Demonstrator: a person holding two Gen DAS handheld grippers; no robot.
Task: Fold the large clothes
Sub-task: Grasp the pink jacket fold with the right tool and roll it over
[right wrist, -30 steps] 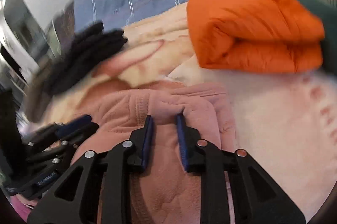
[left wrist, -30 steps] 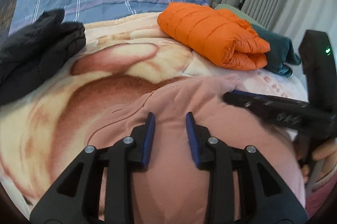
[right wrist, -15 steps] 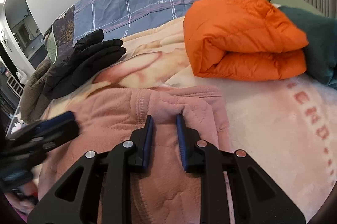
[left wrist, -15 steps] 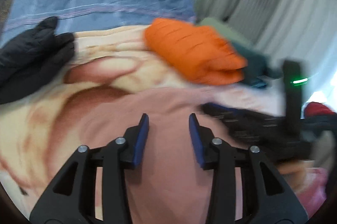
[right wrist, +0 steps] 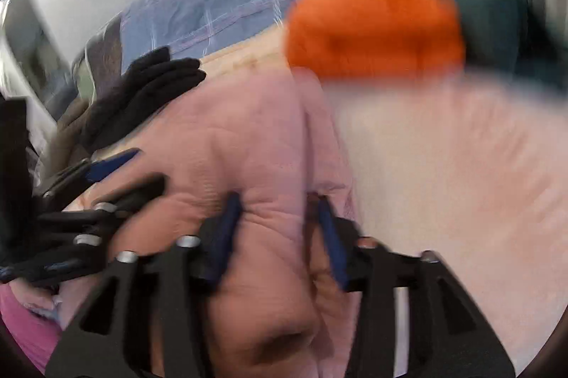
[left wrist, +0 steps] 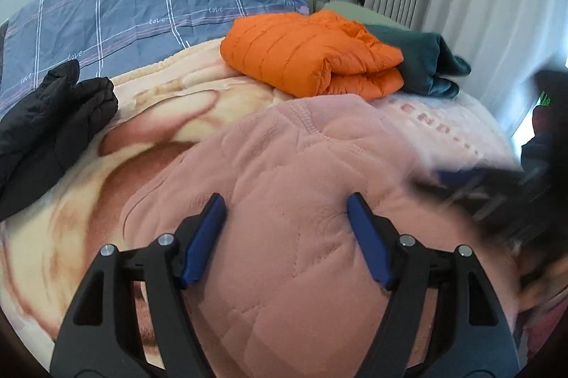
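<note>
Left gripper [left wrist: 285, 211] widened over pink fleece [left wrist: 284, 165], right view blurred

Four garments lie on one bed [left wrist: 461, 115]: a pink fleece [left wrist: 284, 172], an orange jacket [left wrist: 305, 58], a black jacket [left wrist: 46, 129] and a teal garment [left wrist: 426, 61]. One blue plaid pillow [left wrist: 142, 8] sits behind them. There are two hand-held grippers, left [left wrist: 285, 216] and right [right wrist: 280, 218].

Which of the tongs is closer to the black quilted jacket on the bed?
Left. The left tongs sit over the pink fleece garment on the side where the black quilted jacket lies; the right tongs are further off.

Soft daylight, fisheye-curved dark edges; left view mostly sharp, right view heavily motion-blurred, glare upper left.
</note>
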